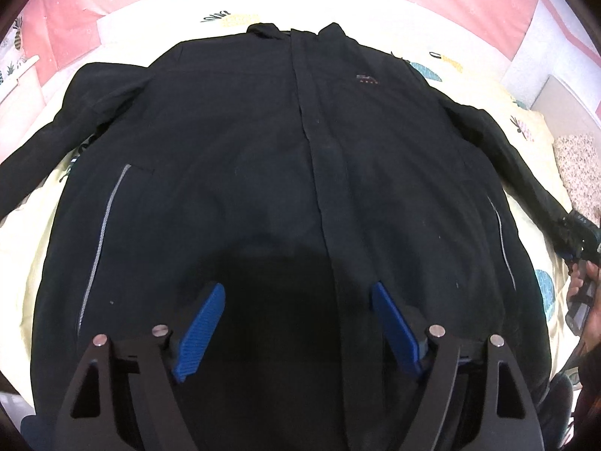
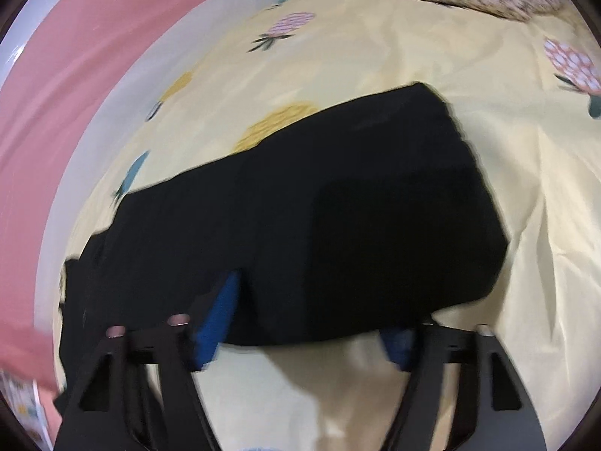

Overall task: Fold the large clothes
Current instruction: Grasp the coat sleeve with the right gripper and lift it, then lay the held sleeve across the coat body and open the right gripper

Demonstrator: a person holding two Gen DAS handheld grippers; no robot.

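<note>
One black jacket (image 1: 263,158), two sleeves, one pineapple-print sheet (image 2: 375,49), two grippers, four blue fingers (image 1: 199,334)

The only mark on the black jacket (image 1: 285,173) is a small reddish logo (image 1: 366,79) on its chest, just beside the front placket on the side nearer the right edge of the bed (image 1: 443,75); it looks like a short word with a row of tiny dots or letters under it, but it is too small and blurred to read. Near the far edge of the bed, the pineapple-print sheet carries a few dark printed strokes (image 1: 214,17) that may be lettering, also unreadable. The right wrist view shows no writing at all.
</note>
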